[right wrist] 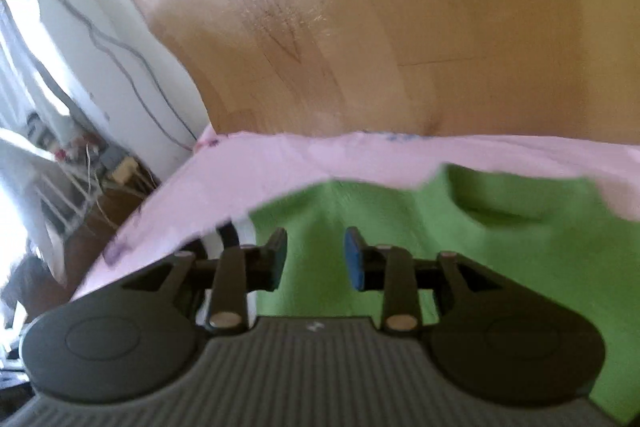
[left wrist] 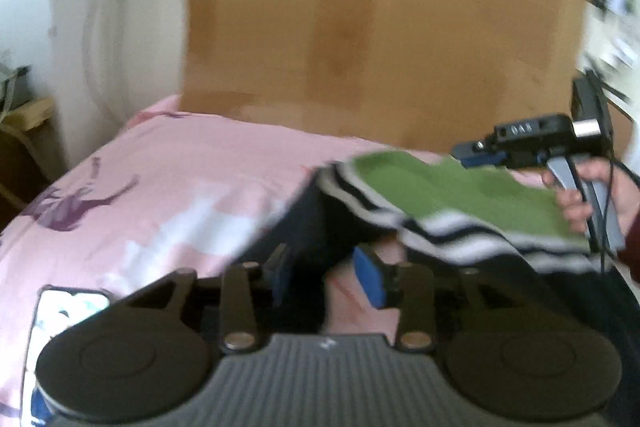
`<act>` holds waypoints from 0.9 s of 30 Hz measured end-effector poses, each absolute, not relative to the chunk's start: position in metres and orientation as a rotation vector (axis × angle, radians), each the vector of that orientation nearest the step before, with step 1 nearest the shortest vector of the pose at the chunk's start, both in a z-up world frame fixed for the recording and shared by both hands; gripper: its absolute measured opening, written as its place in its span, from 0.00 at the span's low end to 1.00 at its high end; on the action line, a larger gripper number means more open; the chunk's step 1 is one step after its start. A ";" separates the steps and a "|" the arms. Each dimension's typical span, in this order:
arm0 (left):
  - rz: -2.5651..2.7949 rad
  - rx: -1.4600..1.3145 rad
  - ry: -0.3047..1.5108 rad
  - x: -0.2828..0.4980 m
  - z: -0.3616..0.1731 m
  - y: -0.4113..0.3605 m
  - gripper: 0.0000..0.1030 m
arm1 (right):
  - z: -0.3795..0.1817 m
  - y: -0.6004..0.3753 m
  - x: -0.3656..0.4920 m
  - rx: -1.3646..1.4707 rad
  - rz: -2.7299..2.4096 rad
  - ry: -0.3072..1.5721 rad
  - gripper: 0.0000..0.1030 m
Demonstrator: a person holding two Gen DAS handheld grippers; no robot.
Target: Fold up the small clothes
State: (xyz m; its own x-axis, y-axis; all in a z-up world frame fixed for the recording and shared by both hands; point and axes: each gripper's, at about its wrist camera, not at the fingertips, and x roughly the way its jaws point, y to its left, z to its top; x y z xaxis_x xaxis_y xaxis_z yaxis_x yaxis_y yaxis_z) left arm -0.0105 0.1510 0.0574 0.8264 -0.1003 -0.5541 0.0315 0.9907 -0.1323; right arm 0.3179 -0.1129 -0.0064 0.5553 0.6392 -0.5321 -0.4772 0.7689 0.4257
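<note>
The small green garment with black-and-white striped trim (left wrist: 460, 195) lay on the pink printed bedsheet (left wrist: 168, 179), in front of the tall brown cardboard panel (left wrist: 380, 27). The left gripper (left wrist: 330, 277) hung beside its dark edge, jaws parted, nothing between them. The right gripper (right wrist: 316, 257) hovered over the green cloth, jaws apart and empty too.

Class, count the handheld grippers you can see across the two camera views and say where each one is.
2. The left gripper sits low in its own view, over the pink bedsheet. The right gripper hangs over the green garment, and also shows at the right of the left view.
</note>
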 end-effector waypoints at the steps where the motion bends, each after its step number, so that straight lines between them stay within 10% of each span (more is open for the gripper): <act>1: -0.101 -0.103 0.599 -0.018 0.056 0.145 0.36 | -0.007 -0.121 0.304 0.233 0.666 0.720 0.34; 9: -0.196 -0.106 0.728 -0.064 0.030 0.117 0.38 | -0.023 -0.097 0.232 0.196 0.798 0.760 0.28; 16: -0.257 -0.087 0.800 -0.100 0.011 0.099 0.09 | -0.040 -0.044 0.254 0.186 0.736 0.836 0.25; 27: -0.247 -0.204 0.726 -0.128 0.024 0.136 0.20 | -0.001 0.064 0.219 0.083 1.029 0.801 0.42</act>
State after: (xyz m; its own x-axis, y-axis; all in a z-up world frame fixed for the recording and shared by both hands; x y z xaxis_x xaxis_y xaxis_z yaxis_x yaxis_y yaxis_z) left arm -0.1278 0.1359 0.0242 0.7209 -0.2922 -0.6285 0.1518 0.9513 -0.2683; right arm 0.2187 0.0636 -0.0009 0.2641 0.7888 -0.5550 -0.7315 0.5388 0.4177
